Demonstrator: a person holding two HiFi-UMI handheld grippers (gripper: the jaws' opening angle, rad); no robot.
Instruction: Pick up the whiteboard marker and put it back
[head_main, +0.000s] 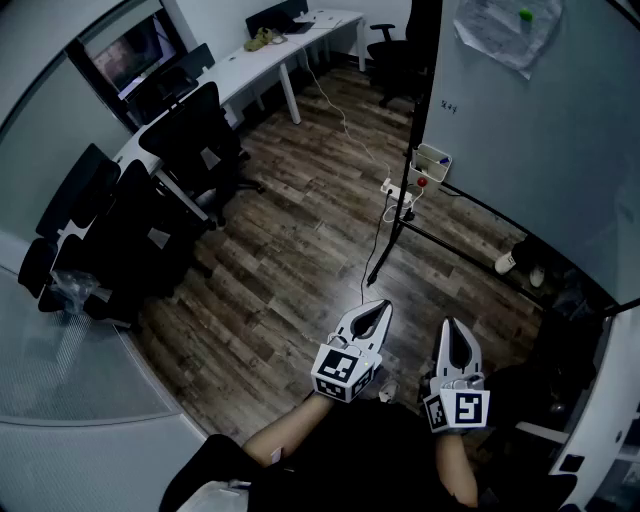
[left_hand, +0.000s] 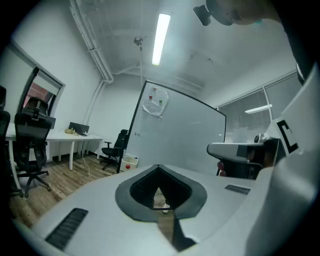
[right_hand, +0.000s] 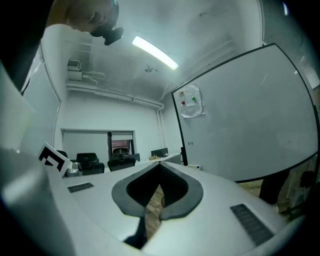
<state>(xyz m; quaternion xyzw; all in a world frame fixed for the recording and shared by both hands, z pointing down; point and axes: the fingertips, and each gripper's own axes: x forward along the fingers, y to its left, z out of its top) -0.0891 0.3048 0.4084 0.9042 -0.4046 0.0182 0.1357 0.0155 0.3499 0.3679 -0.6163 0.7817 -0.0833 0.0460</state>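
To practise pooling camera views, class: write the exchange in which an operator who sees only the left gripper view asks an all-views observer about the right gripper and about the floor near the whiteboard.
Operator: My left gripper is shut on nothing. How does the right one stand?
Observer: The right gripper shows its jaws together in its own view, with nothing between them.
Operator: Is anything lying on the floor near the whiteboard?
Observer: The head view shows a white power strip on the wooden floor, beside the stand of the whiteboard.
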